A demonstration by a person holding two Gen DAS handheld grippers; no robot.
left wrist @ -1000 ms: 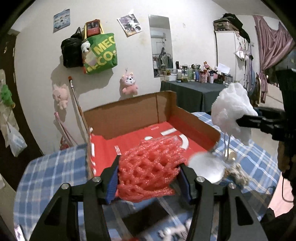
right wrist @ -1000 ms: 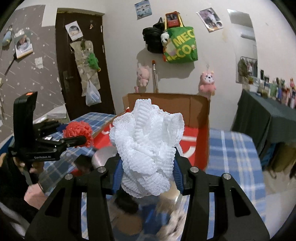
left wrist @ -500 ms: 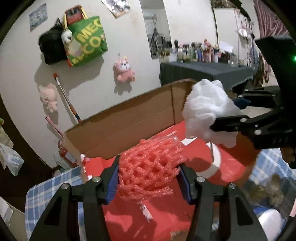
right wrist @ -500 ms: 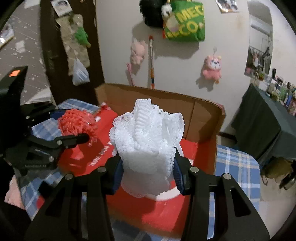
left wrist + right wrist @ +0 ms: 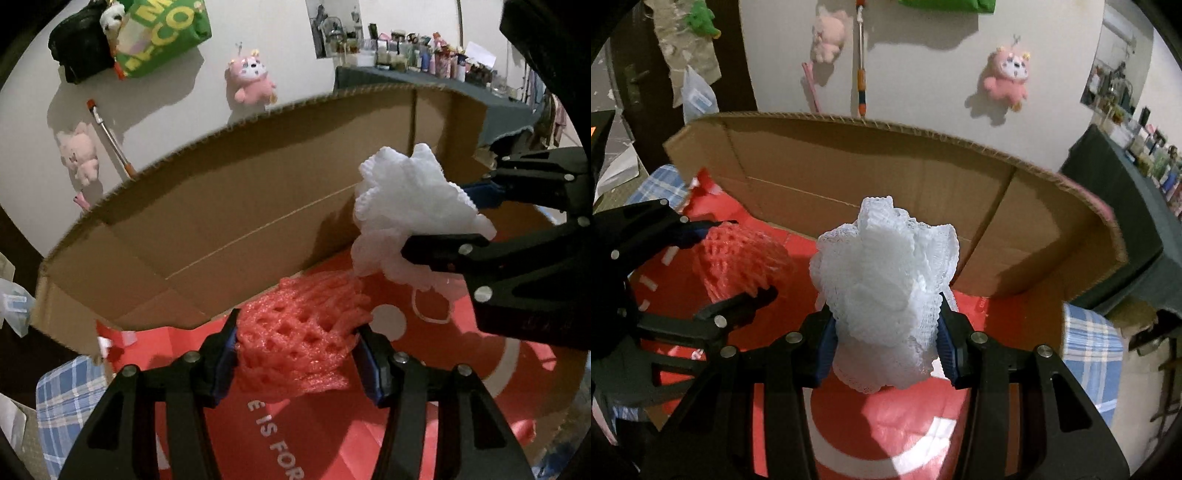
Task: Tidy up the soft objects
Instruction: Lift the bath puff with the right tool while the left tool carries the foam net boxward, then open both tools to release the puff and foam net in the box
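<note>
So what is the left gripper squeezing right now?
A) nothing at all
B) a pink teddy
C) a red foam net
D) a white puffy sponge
C: the left gripper is shut on the red foam net over the cardboard box, while the white puffy sponge sits in the right gripper.
</note>
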